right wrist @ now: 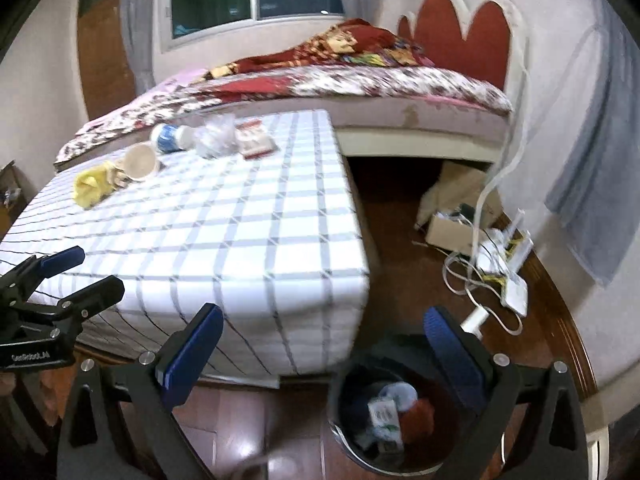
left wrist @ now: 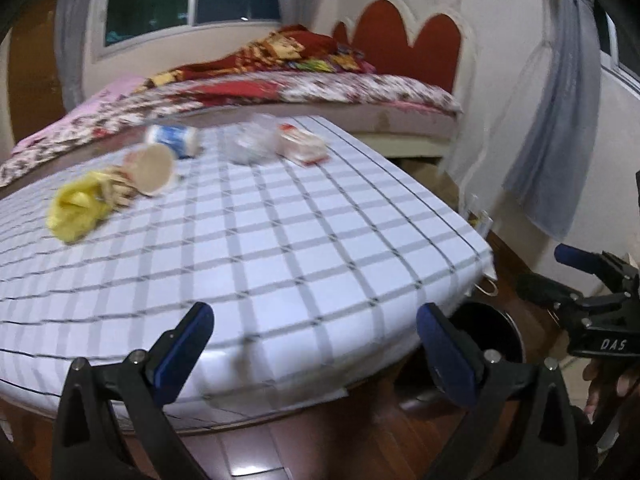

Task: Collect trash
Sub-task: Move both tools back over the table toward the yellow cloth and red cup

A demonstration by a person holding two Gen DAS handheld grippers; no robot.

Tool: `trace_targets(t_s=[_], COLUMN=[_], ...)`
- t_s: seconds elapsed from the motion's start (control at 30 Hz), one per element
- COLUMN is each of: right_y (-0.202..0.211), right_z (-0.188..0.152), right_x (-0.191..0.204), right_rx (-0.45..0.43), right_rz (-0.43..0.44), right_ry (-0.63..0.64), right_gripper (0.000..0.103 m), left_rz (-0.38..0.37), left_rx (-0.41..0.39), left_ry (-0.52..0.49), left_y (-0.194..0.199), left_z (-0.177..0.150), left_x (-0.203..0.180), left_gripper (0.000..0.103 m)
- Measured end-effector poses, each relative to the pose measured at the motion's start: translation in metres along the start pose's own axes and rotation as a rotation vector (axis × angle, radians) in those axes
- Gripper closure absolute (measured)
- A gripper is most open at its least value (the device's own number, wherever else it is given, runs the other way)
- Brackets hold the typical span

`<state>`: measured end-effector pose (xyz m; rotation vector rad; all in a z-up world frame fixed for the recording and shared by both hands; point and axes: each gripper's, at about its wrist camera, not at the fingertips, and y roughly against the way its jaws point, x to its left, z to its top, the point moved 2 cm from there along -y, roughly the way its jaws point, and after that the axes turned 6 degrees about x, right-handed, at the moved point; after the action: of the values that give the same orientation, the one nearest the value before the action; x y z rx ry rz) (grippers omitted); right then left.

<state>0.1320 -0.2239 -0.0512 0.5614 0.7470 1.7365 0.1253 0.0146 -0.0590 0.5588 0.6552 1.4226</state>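
Trash lies at the far side of a table with a checked cloth [left wrist: 280, 248]: a crumpled yellow wrapper [left wrist: 76, 210], a tipped beige paper cup [left wrist: 150, 168], a blue-and-white cup [left wrist: 176, 140], clear crumpled plastic [left wrist: 250, 144] and a red-and-white carton [left wrist: 302, 146]. The same items show in the right wrist view, wrapper [right wrist: 90, 186] to carton [right wrist: 254, 140]. My left gripper [left wrist: 316, 344] is open and empty over the table's near edge. My right gripper [right wrist: 324, 344] is open and empty above a dark trash bin [right wrist: 384, 408] holding several pieces of trash.
The bin stands on the wooden floor at the table's right corner [left wrist: 490, 336]. A bed [right wrist: 360, 80] with patterned bedding lies behind the table. White cables and a router [right wrist: 500, 264] and a cardboard box [right wrist: 448, 232] lie on the floor at right.
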Motion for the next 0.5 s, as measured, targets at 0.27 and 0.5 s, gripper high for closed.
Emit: trace_targets(t_s=[0.27,0.5], right_y=[0.007,-0.002], right_z=[0.045,0.082], right_x=[0.058,0.107], right_rx=[-0.053,-0.055], right_rz=[0.054,0.149], right_ry=[0.082,0.124], right_gripper=[0.001,0.001], left_rz=[0.150,0.278], left_rx=[-0.075,-0.092], left_ry=[0.096,0.163], left_y=[0.035,0.050], left_z=[0.032,0.048], left_x=[0.095,0.177], left_gripper=[0.001,0.001])
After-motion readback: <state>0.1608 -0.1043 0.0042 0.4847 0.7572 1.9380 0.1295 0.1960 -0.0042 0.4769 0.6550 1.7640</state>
